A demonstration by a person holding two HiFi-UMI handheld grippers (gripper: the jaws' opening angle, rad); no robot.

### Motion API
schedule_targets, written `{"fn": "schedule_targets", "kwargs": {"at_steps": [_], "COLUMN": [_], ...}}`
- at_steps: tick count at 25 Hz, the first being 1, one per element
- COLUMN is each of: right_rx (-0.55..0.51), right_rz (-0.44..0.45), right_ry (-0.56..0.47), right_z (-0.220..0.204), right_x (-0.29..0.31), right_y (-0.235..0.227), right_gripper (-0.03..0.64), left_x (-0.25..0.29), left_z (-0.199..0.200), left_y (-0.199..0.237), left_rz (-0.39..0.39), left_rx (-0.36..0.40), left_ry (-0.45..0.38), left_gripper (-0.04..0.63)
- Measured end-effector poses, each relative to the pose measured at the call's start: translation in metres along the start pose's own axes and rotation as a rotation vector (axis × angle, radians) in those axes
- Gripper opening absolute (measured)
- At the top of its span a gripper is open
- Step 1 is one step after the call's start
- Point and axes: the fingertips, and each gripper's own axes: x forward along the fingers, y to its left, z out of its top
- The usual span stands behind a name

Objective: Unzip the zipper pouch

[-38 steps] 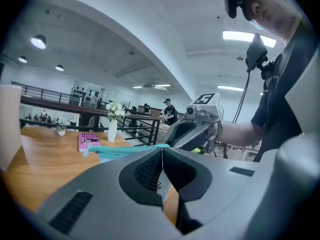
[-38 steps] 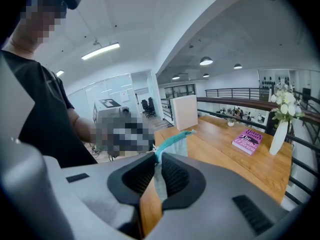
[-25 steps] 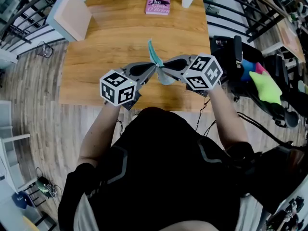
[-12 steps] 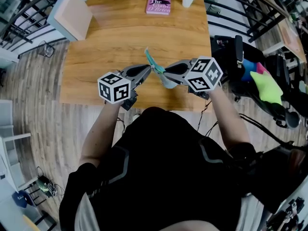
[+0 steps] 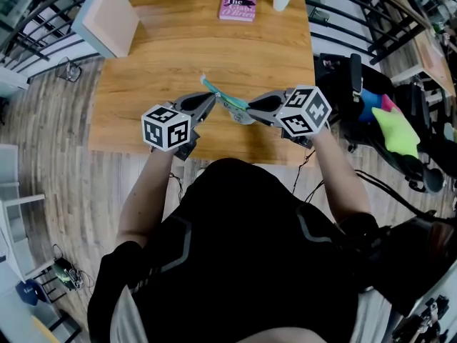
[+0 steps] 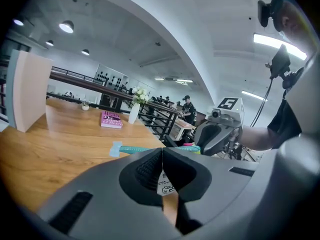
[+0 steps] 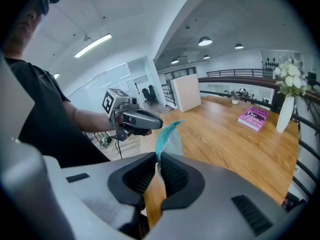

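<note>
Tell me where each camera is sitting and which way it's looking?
Head view: on the person's head, looking steeply down at the table; shows their torso, both arms, and the left gripper and right gripper pinching the zipper pouch.
Left gripper view: rides the left gripper, looking along its shut jaws towards the right gripper; the person's right arm shows.
Right gripper view: rides the right gripper, looking back at the left gripper; their left arm shows.
Shared: all three show the pouch and the pink book.
</note>
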Motion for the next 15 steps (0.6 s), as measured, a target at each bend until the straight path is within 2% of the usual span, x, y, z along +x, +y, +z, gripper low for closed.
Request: {"fn": "schedule_targets", "kwargs": {"at_steps": [6,12,15], "right_rx": [0.023,0.037,0.045], "right_rz": [-0.031,-0.066,-0.087], "right_ry": [-0.016,-0.025,-0.033], "right_z": [0.001,0.0,0.003], "right_x": [-0.001,-0.003,-0.003], "right_y": [-0.011,-0.023,-0.03], "right_gripper": [0.044,0.046,0.046], "left_x": [-0.01,-0.026,-0.033], "left_z": [0.002,0.014,0.02], "left_y": [0.022,0.045,0.056], "left_rz": [0.065,0.133,0.162], "left_rx": [-0.019,-0.03,-0.008], "left_ry": [-0.01,-0.058,-0.057], "left_gripper": [0.031,0.031,0.031]}}
